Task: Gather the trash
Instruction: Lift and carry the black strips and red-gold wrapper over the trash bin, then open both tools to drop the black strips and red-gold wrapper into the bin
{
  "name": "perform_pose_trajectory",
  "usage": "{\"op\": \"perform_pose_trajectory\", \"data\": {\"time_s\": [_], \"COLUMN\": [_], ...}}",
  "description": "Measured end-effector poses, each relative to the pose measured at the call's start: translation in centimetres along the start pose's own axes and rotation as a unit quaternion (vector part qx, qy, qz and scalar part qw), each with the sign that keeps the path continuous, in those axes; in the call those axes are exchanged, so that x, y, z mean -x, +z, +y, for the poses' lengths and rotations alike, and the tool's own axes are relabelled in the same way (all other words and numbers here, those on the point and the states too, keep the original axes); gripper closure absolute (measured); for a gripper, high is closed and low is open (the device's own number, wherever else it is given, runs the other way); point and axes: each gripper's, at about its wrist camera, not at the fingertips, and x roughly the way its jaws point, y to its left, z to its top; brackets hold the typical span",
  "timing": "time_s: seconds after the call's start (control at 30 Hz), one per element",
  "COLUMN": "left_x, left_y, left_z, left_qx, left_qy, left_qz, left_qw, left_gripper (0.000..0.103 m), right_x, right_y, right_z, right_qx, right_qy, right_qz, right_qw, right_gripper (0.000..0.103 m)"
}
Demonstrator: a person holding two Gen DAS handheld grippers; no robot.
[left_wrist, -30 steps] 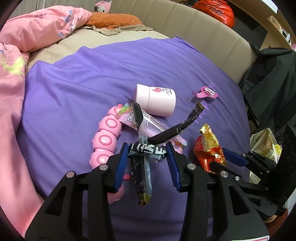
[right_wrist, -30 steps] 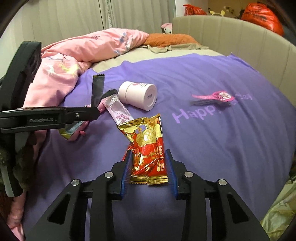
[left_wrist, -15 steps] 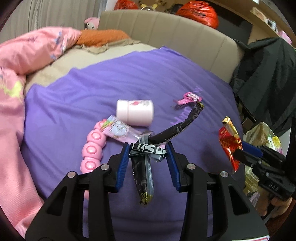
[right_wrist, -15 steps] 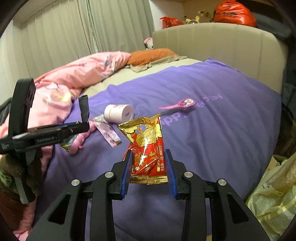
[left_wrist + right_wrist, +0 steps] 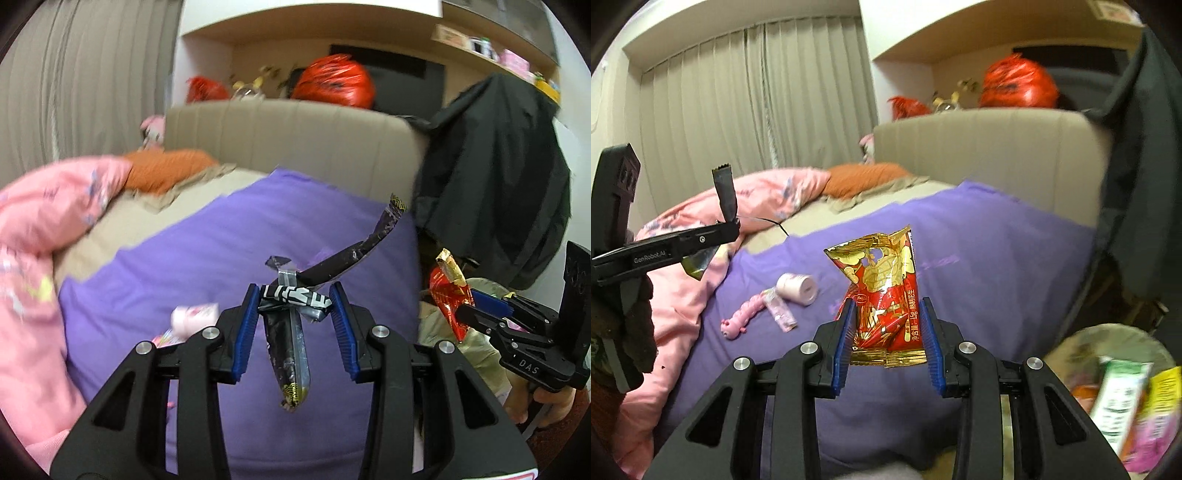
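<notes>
The bed, covered by a purple blanket, fills the middle of both views, with a beige headboard behind it. A pink quilt is bunched along the left of the frame, and an orange pillow lies near the headboard. A dark jacket hangs at the right of the left wrist view. In the lower right corner of the right wrist view, a bag-lined trash bin holds blurred packaging.

The left gripper has its fingers clamped on a crumpled black wrapper, one strip trailing up to the right, another hanging down, clear of the blanket. The right gripper has its fingers clamped on the lower part of a red and gold snack wrapper, which stands upright above the blanket.

On the blanket at centre left of the right wrist view lie a white jar on its side, a pink beaded toy and a small pink sachet, close together.
</notes>
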Motion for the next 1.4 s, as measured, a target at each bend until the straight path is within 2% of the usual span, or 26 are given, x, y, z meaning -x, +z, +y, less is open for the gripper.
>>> {"op": "perform_pose_trajectory", "data": {"time_s": [0.27,0.5,0.9,0.97,1.07,1.2,1.33,1.4], "left_x": [0.4,-0.9,-3.0,-3.9,-6.2,-10.6,-15.1,-17.7], "left_y": [2.4,2.4,0.4,0.0,-0.8,-2.6,-4.7,-5.8], "left_z": [-11.6,-20.4,-27.8,-28.5,-29.1,-30.8,-33.1,-34.6], "left_qx": [-0.067,-0.12,-0.165,-0.162,-0.141,-0.127,-0.146,-0.166], "left_qy": [-0.051,-0.109,-0.157,-0.177,-0.221,-0.27,-0.274,-0.259], "left_qz": [-0.04,-0.029,0.006,0.023,0.069,0.146,0.206,0.235], "left_qw": [0.9957,0.9864,0.9738,0.9705,0.9625,0.9433,0.9279,0.9219], "left_gripper": [0.066,0.066,0.066,0.066,0.066,0.066,0.066,0.066], "right_x": [7.4,12.9,16.4,16.6,16.3,15.6,14.5,13.9], "right_y": [-0.7,-2.7,-5.4,-5.9,-6.7,-7.6,-8.1,-8.3], "right_z": [-6.8,-12.8,-16.7,-17.3,-18.4,-20.0,-21.7,-22.4], "right_qx": [-0.024,-0.066,-0.092,-0.093,-0.101,-0.107,-0.112,-0.114], "right_qy": [-0.056,-0.104,-0.136,-0.139,-0.145,-0.152,-0.16,-0.164], "right_qz": [-0.046,-0.067,-0.072,-0.07,-0.06,-0.042,-0.022,-0.014], "right_qw": [0.997,0.99,0.984,0.983,0.982,0.982,0.981,0.98], "right_gripper": [0.07,0.07,0.07,0.07,0.07,0.07,0.07,0.07]}}
